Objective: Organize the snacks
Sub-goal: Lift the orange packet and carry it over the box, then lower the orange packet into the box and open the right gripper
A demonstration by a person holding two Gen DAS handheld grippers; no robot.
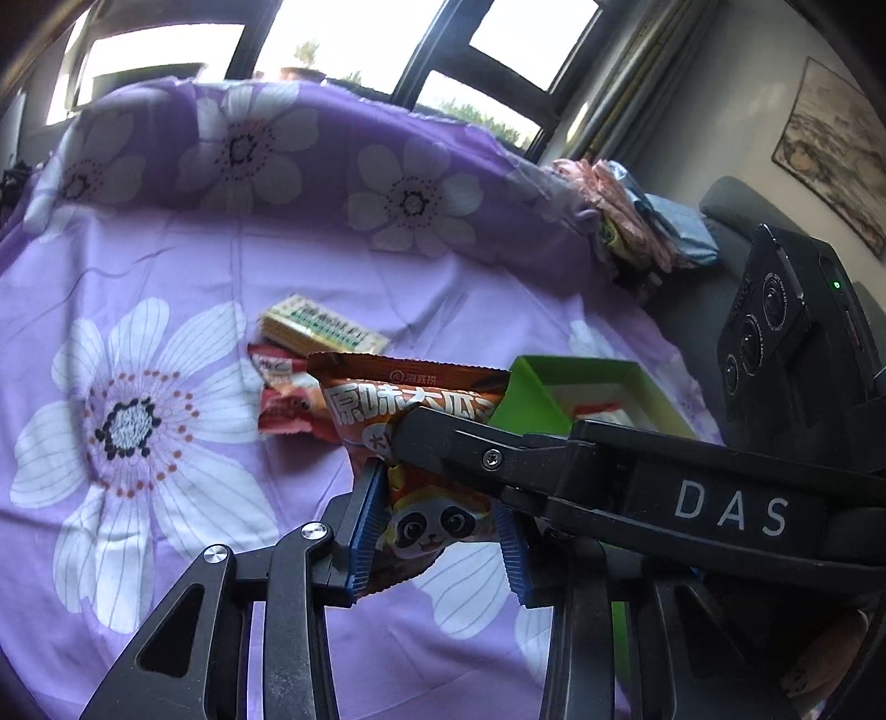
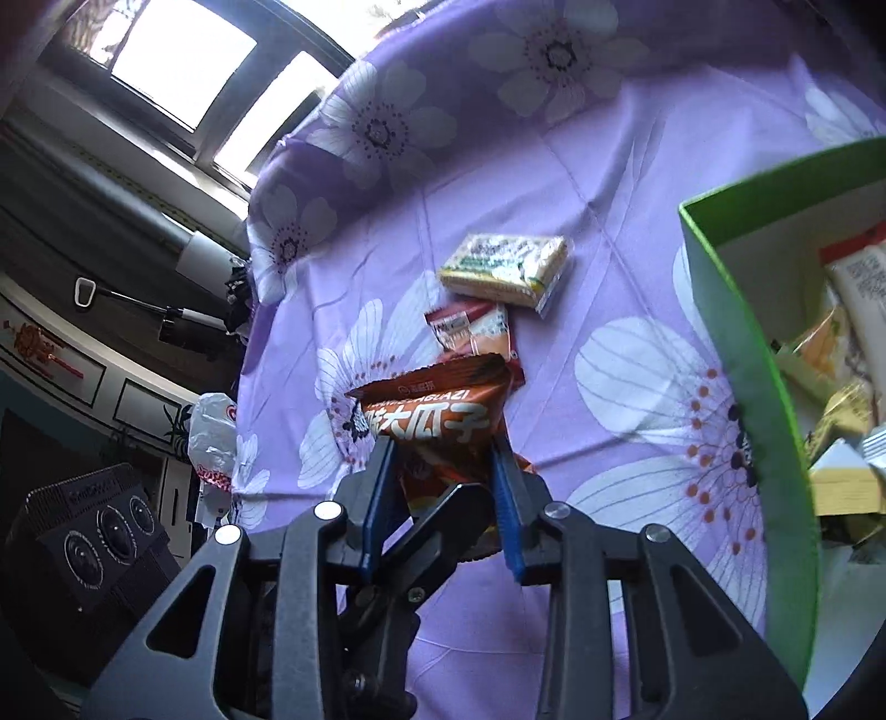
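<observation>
Seed packet (image 1: 410,410) lower half hidden behind blue pads (image 1: 365,531).

Orange sunflower-seed packet (image 1: 410,437) upright, lifted above flowered cloth (image 1: 166,266)

You look over a purple cloth (image 1: 232,266) printed with big white flowers. Behind it stands a bright window (image 1: 354,39). A framed painting (image 1: 836,160) hangs on the wall above a grey sofa (image 1: 731,221), and folded fabrics (image 1: 637,216) lie at the cloth's edge.
</observation>
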